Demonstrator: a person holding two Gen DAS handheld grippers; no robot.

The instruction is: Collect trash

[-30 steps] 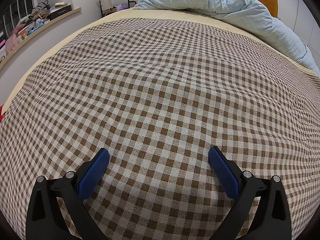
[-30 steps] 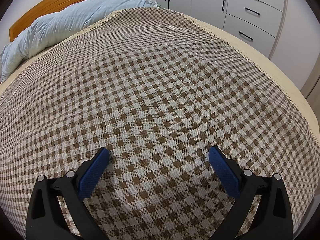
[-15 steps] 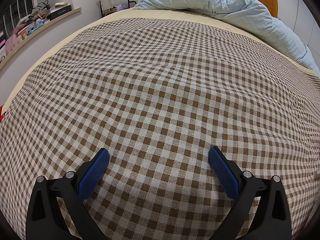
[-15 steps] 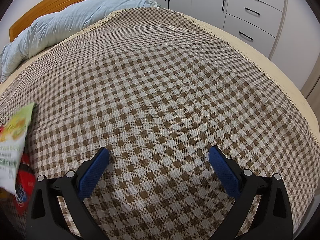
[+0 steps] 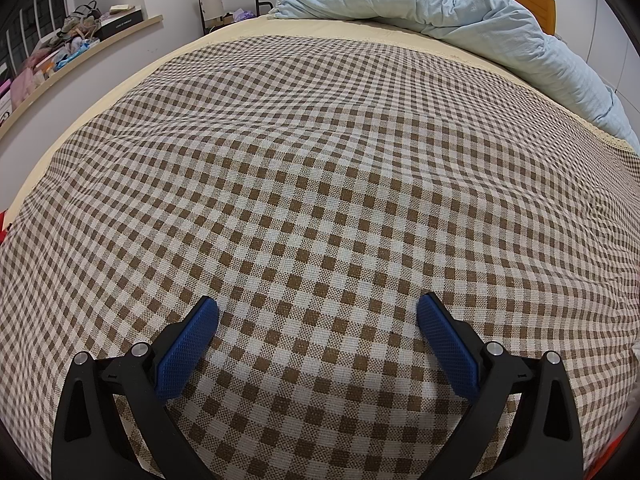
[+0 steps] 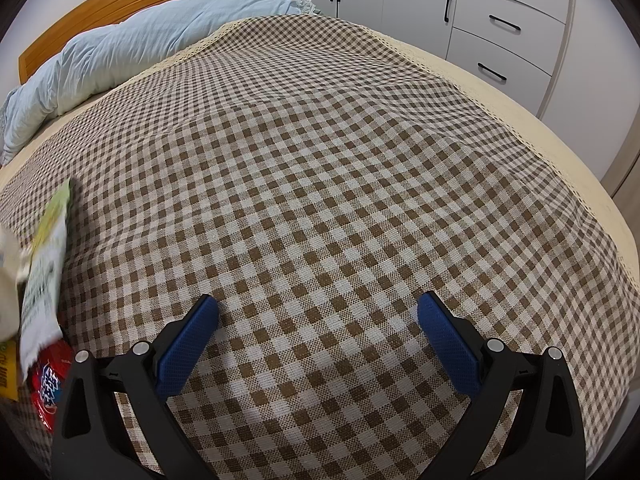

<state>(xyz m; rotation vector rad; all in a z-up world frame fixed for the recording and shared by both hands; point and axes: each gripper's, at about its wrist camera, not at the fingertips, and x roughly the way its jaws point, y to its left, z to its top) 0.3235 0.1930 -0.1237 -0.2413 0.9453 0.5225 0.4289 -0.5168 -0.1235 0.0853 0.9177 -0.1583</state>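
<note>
While my left tool (image 5: pixel 317 312) hovers spread wide above the brown checked bedspread (image 5: pixel 320 184), gripping nothing, a blurred green-and-white snack wrapper (image 6: pixel 46 264) and a red wrapper (image 6: pixel 48 380) sit at the far left of the right wrist view, beside my right tool (image 6: pixel 318 312), its blue pads (image 6: pixel 448 344) likewise apart and empty. A pale blue duvet (image 6: pixel 120 48) lies bunched by the wooden headboard (image 6: pixel 132 4).
</note>
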